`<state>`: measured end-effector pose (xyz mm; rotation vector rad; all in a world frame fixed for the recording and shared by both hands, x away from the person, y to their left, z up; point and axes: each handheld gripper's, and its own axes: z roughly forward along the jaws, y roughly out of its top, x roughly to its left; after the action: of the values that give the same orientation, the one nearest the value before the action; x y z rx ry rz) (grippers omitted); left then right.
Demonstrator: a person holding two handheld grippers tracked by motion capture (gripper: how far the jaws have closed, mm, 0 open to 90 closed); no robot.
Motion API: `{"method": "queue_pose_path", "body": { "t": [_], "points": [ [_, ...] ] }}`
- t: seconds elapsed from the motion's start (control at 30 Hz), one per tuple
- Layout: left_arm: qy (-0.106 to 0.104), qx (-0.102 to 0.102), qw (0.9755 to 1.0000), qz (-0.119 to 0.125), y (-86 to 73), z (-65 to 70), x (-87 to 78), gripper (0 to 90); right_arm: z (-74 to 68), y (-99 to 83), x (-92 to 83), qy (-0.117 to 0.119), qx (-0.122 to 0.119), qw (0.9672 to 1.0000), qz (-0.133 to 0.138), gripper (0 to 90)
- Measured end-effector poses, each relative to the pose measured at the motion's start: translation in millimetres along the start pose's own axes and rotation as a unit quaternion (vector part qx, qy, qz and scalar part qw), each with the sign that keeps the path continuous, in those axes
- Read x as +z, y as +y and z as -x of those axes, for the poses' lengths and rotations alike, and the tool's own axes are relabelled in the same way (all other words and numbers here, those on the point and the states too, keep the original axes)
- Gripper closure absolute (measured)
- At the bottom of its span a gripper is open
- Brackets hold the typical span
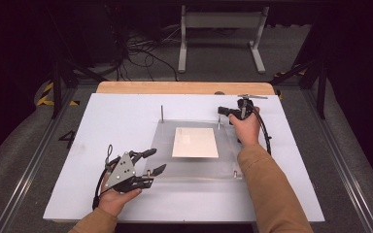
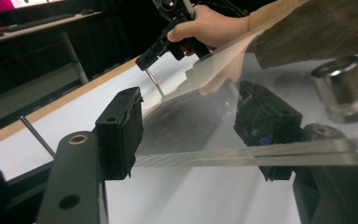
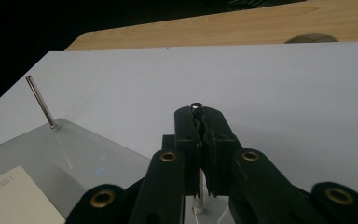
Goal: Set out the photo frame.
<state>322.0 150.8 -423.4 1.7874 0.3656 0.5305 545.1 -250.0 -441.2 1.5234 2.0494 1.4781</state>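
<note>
High view. A clear acrylic plate (image 1: 194, 165) lies on the white counter (image 1: 116, 116), with a white card (image 1: 195, 142) at its centre. Thin metal posts stand at its corners: one at 11 o'clock (image 1: 162, 113), one at 1 o'clock (image 1: 218, 121), and a short one at 5 o'clock (image 1: 234, 173). The right tool (image 1: 222, 111) is at the 1 o'clock post; the left tool (image 1: 155, 162) sits at the plate's 8 o'clock edge with its jaws apart.

Left gripper view. The plate's near edge (image 2: 261, 154) passes between the two black jaws, which stand partly open; no pad presses on it. A metal nut (image 2: 342, 91) rests on the plate at 2 o'clock. Farther off, the right tool (image 2: 144, 60) pinches the top of its post (image 2: 154, 81).

Right gripper view. The jaws are closed on the post (image 3: 196, 106), whose tip shows just above the pads and whose foot (image 3: 196, 207) shows below. The 11 o'clock post (image 3: 41, 101) stands free at the plate's corner.

Progress, as judged: one post is gripped for work, the plate edge is being approached but not yet grasped, and the remaining posts appear untouched.
</note>
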Motion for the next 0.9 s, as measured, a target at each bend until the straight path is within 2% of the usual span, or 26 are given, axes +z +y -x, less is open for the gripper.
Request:
{"method": "queue_pose_path", "body": {
  "t": [0.1, 0.2, 0.27, 0.33, 0.53, 0.67, 0.8, 0.9],
  "points": [
    [-0.001, 0.002, 1.0, -0.005, 0.9, -0.1, 0.2, 42.0, -0.1, -0.1, -0.2, 0.0, -0.001, 1.0, 0.0, 85.2],
    [0.003, 0.024, 0.9995, -0.022, 1.5, 0.4, 0.9, 46.7, 0.7, 0.0, -1.1, 0.006, 0.0, 1.0, -0.001, 84.7],
    [-0.003, 0.024, 0.9992, -0.031, 1.6, 0.9, 0.9, 48.2, 0.6, 0.1, -1.8, 0.009, 0.0, 1.0, -0.003, 84.4],
    [-0.005, 0.026, 0.999, -0.036, 1.8, 1.9, 1.1, 49.5, -1.6, 0.7, -2.8, 0.003, -0.015, 0.9999, -0.005, 84.3],
    [-0.014, 0.034, 0.9986, -0.039, 4.7, 5.4, 4.7, 52.4, -2.4, -0.7, -6.1, -0.002, -0.013, 0.9999, -0.004, 81.5],
    [-0.019, 0.034, 0.9986, -0.036, 7.6, 5.8, 6.3, 53.6, 0.7, -3.5, -14.9, -0.002, -0.028, 0.9996, 0.003, 70.6],
    [-0.021, 0.033, 0.9986, -0.035, 9.2, 4.7, 6.7, 53.8, 1.9, -6.9, -28.5, 0.011, -0.063, 0.9979, 0.012, 63.2],
    [-0.02, 0.028, 0.9988, -0.035, 10.3, 4.3, 6.8, 53.8, -0.6, -8.9, -45.3, 0.021, -0.092, 0.9951, 0.032, 56.4]
  ]
}}
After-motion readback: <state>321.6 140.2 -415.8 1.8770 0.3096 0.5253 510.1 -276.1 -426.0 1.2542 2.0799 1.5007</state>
